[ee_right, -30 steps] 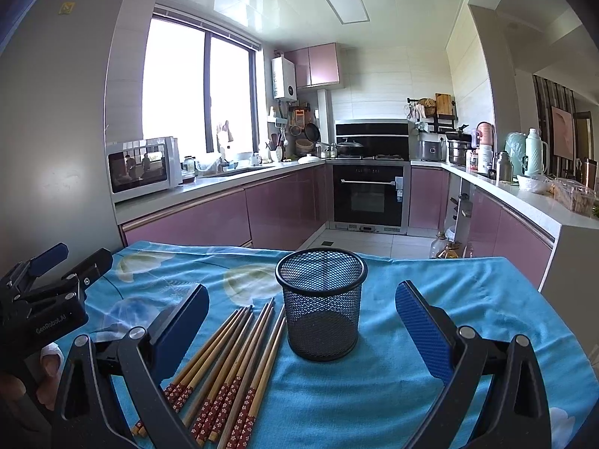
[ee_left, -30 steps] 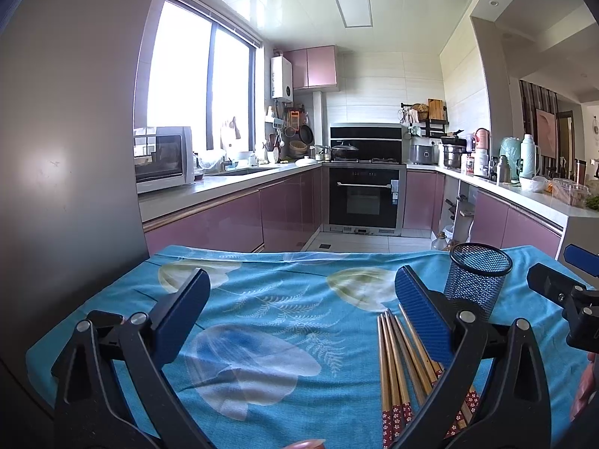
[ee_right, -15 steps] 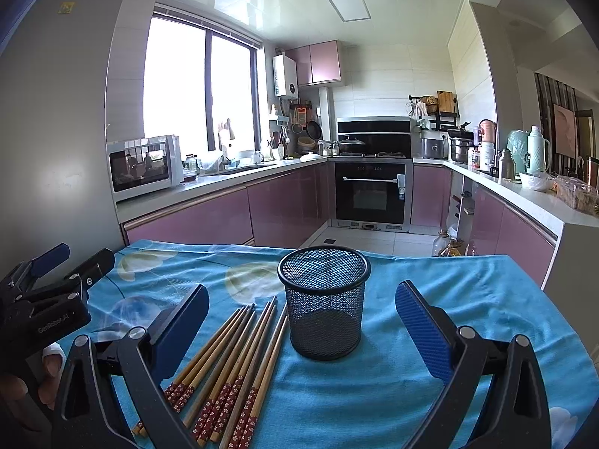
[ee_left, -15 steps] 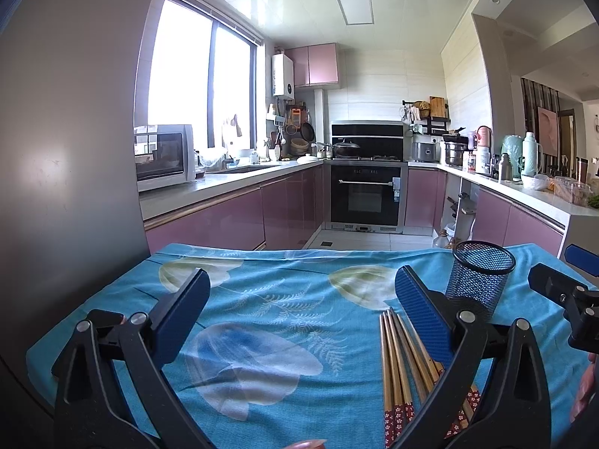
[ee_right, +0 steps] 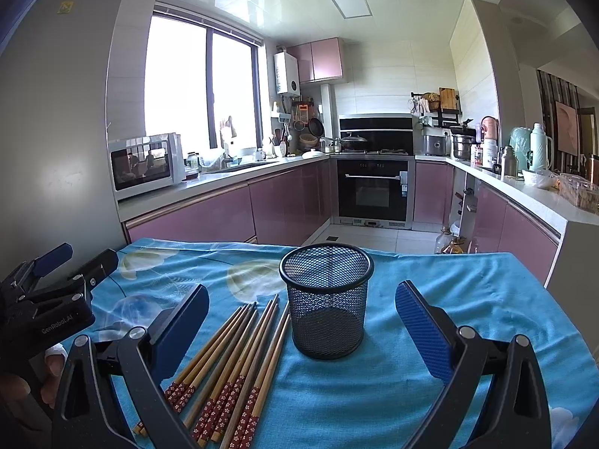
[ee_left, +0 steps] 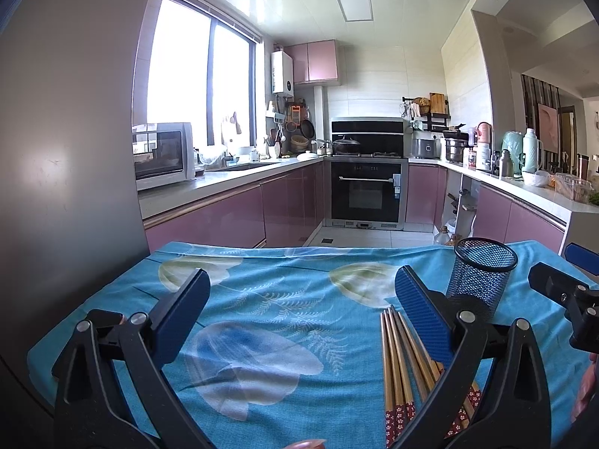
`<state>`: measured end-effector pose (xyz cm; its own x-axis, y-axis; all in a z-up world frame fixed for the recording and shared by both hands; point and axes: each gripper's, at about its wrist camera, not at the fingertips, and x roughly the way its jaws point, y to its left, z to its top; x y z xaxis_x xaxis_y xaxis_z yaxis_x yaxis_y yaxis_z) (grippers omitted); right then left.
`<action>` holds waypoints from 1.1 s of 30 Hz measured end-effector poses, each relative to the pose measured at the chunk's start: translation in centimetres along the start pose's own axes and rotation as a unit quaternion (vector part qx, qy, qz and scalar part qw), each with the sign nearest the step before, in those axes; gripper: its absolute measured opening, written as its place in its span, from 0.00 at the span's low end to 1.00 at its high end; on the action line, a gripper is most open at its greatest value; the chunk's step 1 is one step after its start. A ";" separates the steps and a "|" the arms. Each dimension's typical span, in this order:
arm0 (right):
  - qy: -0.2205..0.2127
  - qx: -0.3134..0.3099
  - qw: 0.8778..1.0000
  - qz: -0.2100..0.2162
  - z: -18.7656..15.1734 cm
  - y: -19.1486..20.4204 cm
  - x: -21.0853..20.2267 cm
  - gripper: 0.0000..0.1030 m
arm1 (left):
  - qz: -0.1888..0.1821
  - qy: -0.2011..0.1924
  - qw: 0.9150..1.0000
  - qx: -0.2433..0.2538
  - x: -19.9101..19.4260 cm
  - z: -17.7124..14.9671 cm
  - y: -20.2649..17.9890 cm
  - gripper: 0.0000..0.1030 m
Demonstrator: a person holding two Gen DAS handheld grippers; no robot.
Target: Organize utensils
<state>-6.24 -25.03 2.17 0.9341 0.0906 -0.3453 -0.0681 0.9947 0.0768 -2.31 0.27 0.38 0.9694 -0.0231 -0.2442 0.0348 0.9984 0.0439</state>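
Since a second ago I have barely drifted, so nothing is picked: both claws, left (ee_left: 299, 321) and right (ee_right: 301, 331), gape wide; chopsticks (ee_right: 239, 359) lie below the right claw, beside the cup (ee_right: 326, 305).

Daylight floods in through the large window (ee_left: 198, 86) at ten o'clock, blown out to pure white in both views so nothing outside reads. A ceiling panel light (ee_left: 353, 5) at twelve o'clock reflects softly in the glossy ceiling. The room is bright and evenly lit; the blue tablecloth (ee_right: 411, 385) shows only faint, soft shadows. A dull sheen sits on the grey refrigerator side (ee_left: 56, 172) at nine o'clock. Fisheye distortion bows walls and counters toward the edges, and the corners fall into dark vignette. Focus is sharp centrally, with fine detail softer in the far kitchen.
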 end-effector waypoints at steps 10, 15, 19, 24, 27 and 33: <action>0.006 0.000 1.000 0.004 -0.2 -0.1 0.4 0.94 | 0.000 0.008 1.000 0.000 0.4 0.1 -0.1 0.95; 0.019 0.001 1.000 0.012 -0.3 -0.2 0.7 0.94 | -0.003 0.016 1.000 0.000 0.7 0.2 -0.1 0.95; 0.048 0.003 0.998 0.029 -0.7 -0.2 1.5 0.94 | -0.009 0.027 1.000 0.003 1.1 0.1 -0.1 0.95; 0.120 -0.005 0.992 0.046 -1.7 -0.1 3.7 0.81 | -0.016 0.062 0.998 0.002 2.6 -0.6 0.3 0.95; 0.174 -0.018 0.984 0.046 -2.7 0.3 5.5 0.69 | -0.020 0.098 0.995 0.002 4.1 -1.2 0.8 0.95; 0.253 -0.030 0.966 0.049 -4.1 0.8 8.7 0.36 | -0.037 0.151 0.988 0.001 6.4 -2.5 1.3 0.92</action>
<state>0.39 -23.26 -4.60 0.6329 0.1806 -0.7529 -0.1812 0.9800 0.0828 3.30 1.53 -3.49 0.8474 -0.0792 -0.5251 0.1034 0.9945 0.0168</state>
